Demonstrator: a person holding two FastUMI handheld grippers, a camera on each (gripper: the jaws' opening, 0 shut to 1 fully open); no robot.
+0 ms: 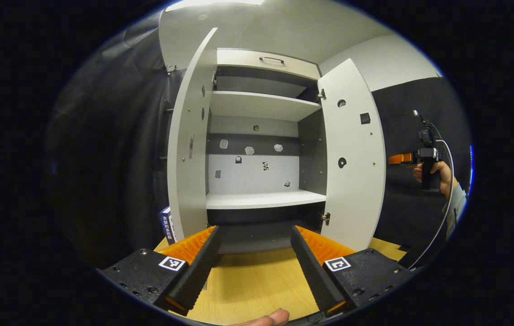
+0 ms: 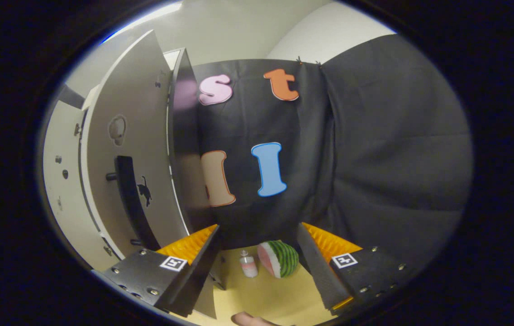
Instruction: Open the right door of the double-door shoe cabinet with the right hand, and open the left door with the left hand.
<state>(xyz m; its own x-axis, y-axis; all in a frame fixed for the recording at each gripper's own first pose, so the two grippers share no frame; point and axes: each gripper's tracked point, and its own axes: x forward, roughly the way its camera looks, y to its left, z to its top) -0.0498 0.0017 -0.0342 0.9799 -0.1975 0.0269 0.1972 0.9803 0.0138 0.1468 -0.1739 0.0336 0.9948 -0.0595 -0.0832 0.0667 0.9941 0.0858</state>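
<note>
**Both cabinet doors stand open, both grippers free**

In the left gripper view we look straight into the shoe cabinet (image 1: 257, 154), which stands on a pale wooden worktop (image 1: 257, 280). Its left door (image 1: 189, 149) is swung out toward us on the left, and its right door (image 1: 352, 158) is swung out on the right, so the white shelves (image 1: 264, 198) inside lie in plain sight. Above the doors we see a closed drawer (image 1: 266, 62) with a slim handle. A blue box (image 1: 167, 224) stands just beside the foot of the left door. Our left gripper (image 1: 254, 258) sits low in front of the cabinet, its jaws set wide with nothing between them and touching neither door. Far to the right, well apart from the right door, we see a hand (image 1: 440, 176) holding the right gripper (image 1: 399, 158) against the black booth wall; from here we cannot tell how its jaws stand.

In the right gripper view the right gripper (image 2: 257, 262) also has its jaws spread wide and empty. The right door (image 2: 130, 149) stands open at our left, seen from its outer face, with a dark bar handle (image 2: 130, 203) on it, apart from the jaws. Between the jaws, farther off on the worktop (image 2: 261, 299), lie a watermelon slice (image 2: 279, 259) and, just beside it, a small bottle (image 2: 248, 265).
</note>
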